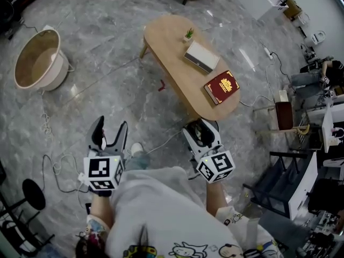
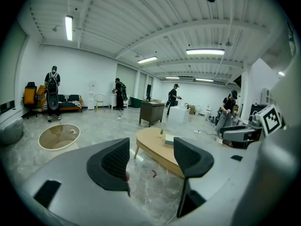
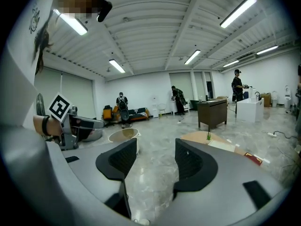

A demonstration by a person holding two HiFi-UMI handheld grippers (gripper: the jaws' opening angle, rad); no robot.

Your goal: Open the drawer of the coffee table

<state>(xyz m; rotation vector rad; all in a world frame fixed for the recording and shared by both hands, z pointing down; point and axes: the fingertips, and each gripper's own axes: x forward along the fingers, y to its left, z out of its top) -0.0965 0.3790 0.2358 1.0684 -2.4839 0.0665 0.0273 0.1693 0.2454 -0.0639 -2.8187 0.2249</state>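
Observation:
The coffee table [image 1: 177, 69] is a light wooden oval standing ahead of me on the grey floor, with a small plant [image 1: 189, 34], a white box [image 1: 201, 56] and a red book [image 1: 222, 86] on top. No drawer front shows in any view. My left gripper [image 1: 110, 129] hangs open over bare floor, well short of the table. My right gripper [image 1: 201, 127] is open too, just before the table's near end. In the left gripper view the table [image 2: 157, 147] shows between the empty jaws of the left gripper [image 2: 150, 157]. In the right gripper view the right gripper [image 3: 155, 159] points left of the table [image 3: 221, 142].
A beige round tub [image 1: 37, 61] sits on the floor to the left. Cables [image 1: 54, 165] trail over the floor near my feet, and a red scrap [image 1: 162, 85] lies beside the table. Dark chairs [image 1: 279, 187] and desks crowd the right; several people stand far back.

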